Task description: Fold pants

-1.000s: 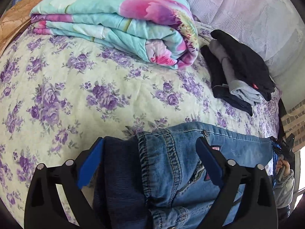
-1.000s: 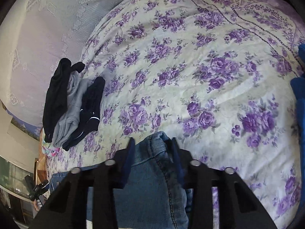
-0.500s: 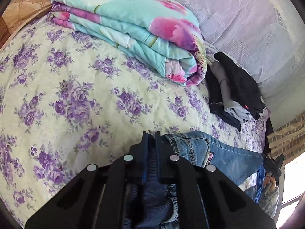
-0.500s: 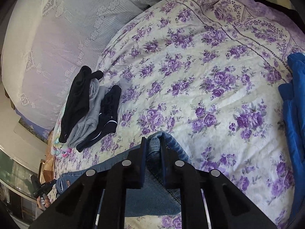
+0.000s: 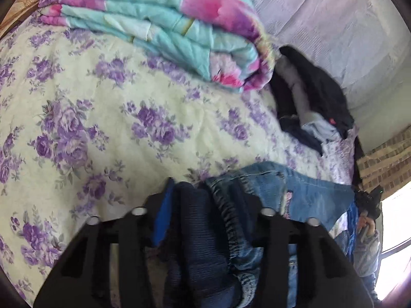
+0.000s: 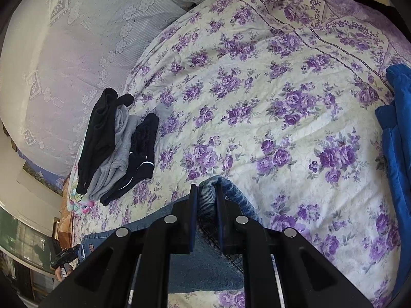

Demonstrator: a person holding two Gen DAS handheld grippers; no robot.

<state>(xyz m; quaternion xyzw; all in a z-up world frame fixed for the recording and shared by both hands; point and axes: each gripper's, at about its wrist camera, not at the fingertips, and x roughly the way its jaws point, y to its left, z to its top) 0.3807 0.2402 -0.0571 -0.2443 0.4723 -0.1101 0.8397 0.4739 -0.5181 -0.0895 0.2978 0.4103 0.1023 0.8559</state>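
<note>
- Since denim is thick and fairly heavy, the jeans [image 6: 205,264] will likely sag between two holds rather than stay flat, though they are soft enough to crease wherever they are bent.
- They lie on the floral bed cover [image 6: 269,118] at its near edge, part bunched up in the tools.
- The right tool [image 6: 206,200] is pressed together on a rolled fold of denim, which bulges up between the pads.
- The left tool [image 5: 209,205] is partly spread, with a thick bundle between the pads: denim waistband [image 5: 231,215] beside a dark ribbed fabric, seemingly the lining. Whether the pads bite or merely straddle it is unclear in the blurred frame.
- Doubled seams and the waistband look like the safest holds; a single layer could slip out under the weight.
- The folded quilt [image 5: 164,30] and the pile of dark and grey clothes [image 6: 115,143] sit well apart from the jeans; a blue garment [image 6: 397,138] lies at the right edge.
</note>
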